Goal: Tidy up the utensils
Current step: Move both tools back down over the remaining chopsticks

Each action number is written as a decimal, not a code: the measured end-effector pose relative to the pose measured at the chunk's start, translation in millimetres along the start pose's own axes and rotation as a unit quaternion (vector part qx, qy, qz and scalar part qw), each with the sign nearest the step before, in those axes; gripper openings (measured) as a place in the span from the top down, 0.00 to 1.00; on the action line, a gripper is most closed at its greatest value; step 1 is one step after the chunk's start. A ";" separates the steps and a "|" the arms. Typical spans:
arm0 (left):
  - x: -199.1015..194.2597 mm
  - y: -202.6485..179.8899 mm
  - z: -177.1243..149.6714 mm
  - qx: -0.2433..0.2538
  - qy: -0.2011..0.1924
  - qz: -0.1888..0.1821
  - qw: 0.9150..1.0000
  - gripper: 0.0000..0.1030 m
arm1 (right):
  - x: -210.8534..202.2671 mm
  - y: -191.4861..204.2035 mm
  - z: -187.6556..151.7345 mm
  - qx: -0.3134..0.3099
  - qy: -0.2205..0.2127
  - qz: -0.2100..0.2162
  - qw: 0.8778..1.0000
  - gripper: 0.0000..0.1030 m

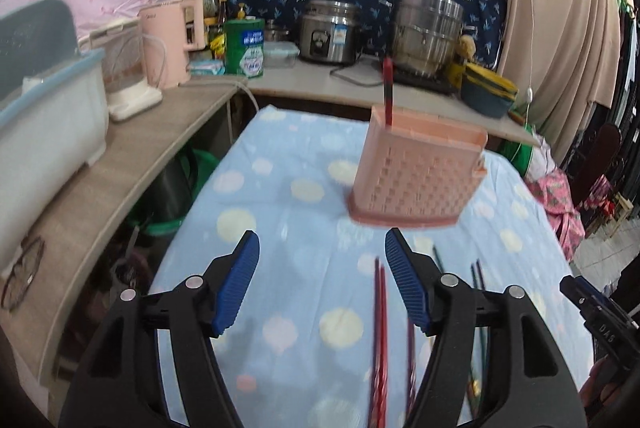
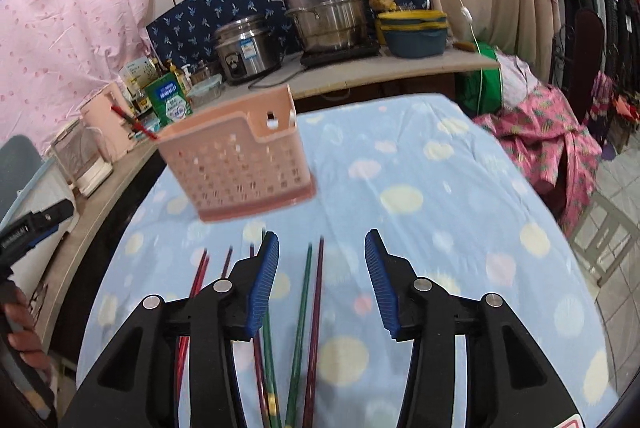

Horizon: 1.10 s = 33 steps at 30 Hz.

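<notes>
The left gripper (image 1: 322,260) hung with its jaws wide and empty above 2 red chopsticks (image 1: 379,328) on the dotted cloth (image 1: 280,196). Ahead stood the pink holder (image 1: 416,176), 1 red chopstick (image 1: 388,94) already in it. To the right, the right gripper (image 2: 322,254) was also parted and empty, over a green chopstick (image 2: 302,312). Each should probably straddle 1 stick squarely before closing.

Holder (image 2: 236,164) stands on table (image 2: 460,212) behind loose chopsticks (image 2: 308,308)
</notes>
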<state>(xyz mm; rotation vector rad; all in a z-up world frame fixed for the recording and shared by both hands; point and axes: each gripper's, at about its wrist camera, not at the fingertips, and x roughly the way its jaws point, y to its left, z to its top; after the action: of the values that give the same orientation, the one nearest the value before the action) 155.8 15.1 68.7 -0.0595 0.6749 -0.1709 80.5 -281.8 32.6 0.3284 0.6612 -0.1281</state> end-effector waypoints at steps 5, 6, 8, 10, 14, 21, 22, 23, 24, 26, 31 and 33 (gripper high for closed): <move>0.2 7.6 -41.5 -0.011 0.040 0.002 0.999 0.40 | -11.5 -8.9 -37.2 0.011 0.024 -0.005 1.000 0.57; 0.2 8.2 -46.2 -0.011 0.044 0.003 0.999 0.40 | -12.6 -10.2 -42.8 0.014 0.028 -0.007 0.999 0.57; -1.0 10.1 -57.6 -0.011 0.054 0.007 0.998 0.40 | -14.5 -13.7 -52.4 0.020 0.037 -0.008 0.999 0.57; -3.2 10.9 -66.0 -0.011 0.057 0.008 0.998 0.40 | -16.7 -16.1 -60.9 0.023 0.043 -0.009 0.999 0.57; -7.9 9.3 -78.7 -0.003 0.063 0.014 0.998 0.40 | -19.4 -17.6 -74.1 0.023 0.054 -0.011 0.998 0.57; -11.1 4.5 -98.8 -0.004 0.083 0.005 0.997 0.39 | -21.2 -12.1 -95.8 0.016 0.071 -0.013 0.997 0.57; -11.6 3.7 -100.9 -0.004 0.084 0.004 0.996 0.37 | -20.9 -11.1 -98.7 0.014 0.073 -0.015 0.997 0.57; -12.3 2.9 -103.8 -0.002 0.085 0.004 0.996 0.35 | -20.5 -10.5 -101.4 0.012 0.075 -0.015 0.997 0.57; -12.9 2.2 -106.4 0.000 0.085 0.004 0.996 0.35 | -19.7 -9.8 -104.0 0.011 0.078 -0.016 0.997 0.57; -13.2 0.9 -110.8 0.003 0.089 0.004 0.996 0.35 | -17.6 -8.7 -107.9 0.011 0.083 -0.015 0.996 0.57; -9.4 -1.2 -120.0 0.007 0.101 0.003 0.995 0.35 | -10.7 -4.8 -114.6 0.006 0.090 -0.016 0.996 0.57; -8.6 -3.1 -123.3 0.008 0.104 0.002 0.995 0.35 | -7.9 -3.0 -117.1 0.000 0.093 -0.017 0.996 0.57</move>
<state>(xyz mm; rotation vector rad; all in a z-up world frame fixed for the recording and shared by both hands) 71.6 13.7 -21.8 -0.0256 0.8821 -0.1809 5.6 -244.8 -49.9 0.3325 0.8511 -0.1315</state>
